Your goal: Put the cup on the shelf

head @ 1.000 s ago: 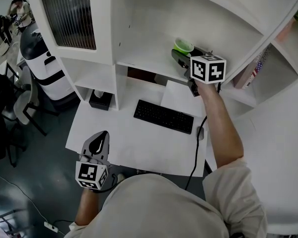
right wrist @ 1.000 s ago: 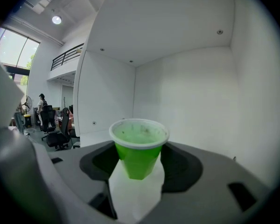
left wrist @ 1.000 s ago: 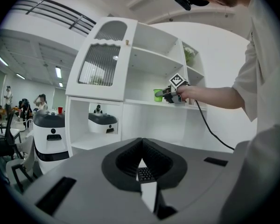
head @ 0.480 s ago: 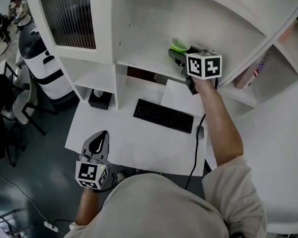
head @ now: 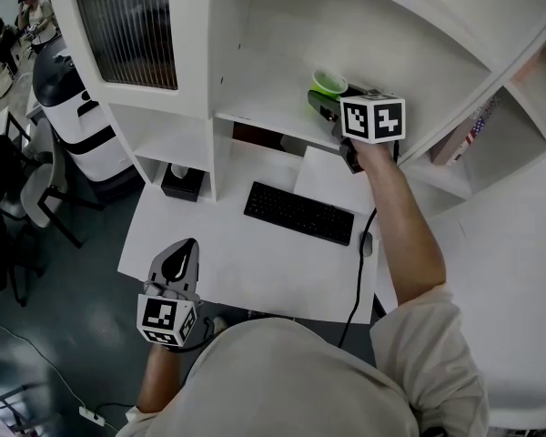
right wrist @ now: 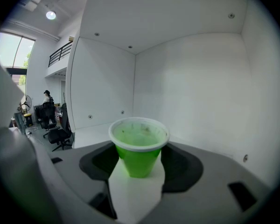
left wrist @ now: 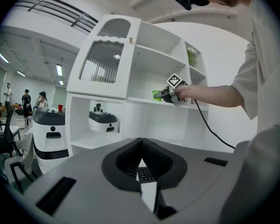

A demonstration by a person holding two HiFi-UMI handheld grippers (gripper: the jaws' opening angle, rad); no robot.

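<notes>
Head view shows the left gripper [head: 184, 247] hanging over the desk's [head: 246, 267] front left corner, clear of the work. The left gripper view adds that its jaws are pressed together, empty. Near the shelf's [head: 264, 107] front edge, the right gripper [head: 322, 104] clasps the upright green cup [head: 330, 82], low for setting down. Only the right gripper view shows both pads [right wrist: 177, 164] on it.

The cup [head: 329, 82] edges along the shelf [head: 259, 107]
Over the last second the right gripper [head: 325, 98], with the cup between its jaws, has slid slightly leftward in the head view (nearly all of it in the first half-second). It seems to be a touch further in over the shelf board, though the camera itself has drifted too.
</notes>
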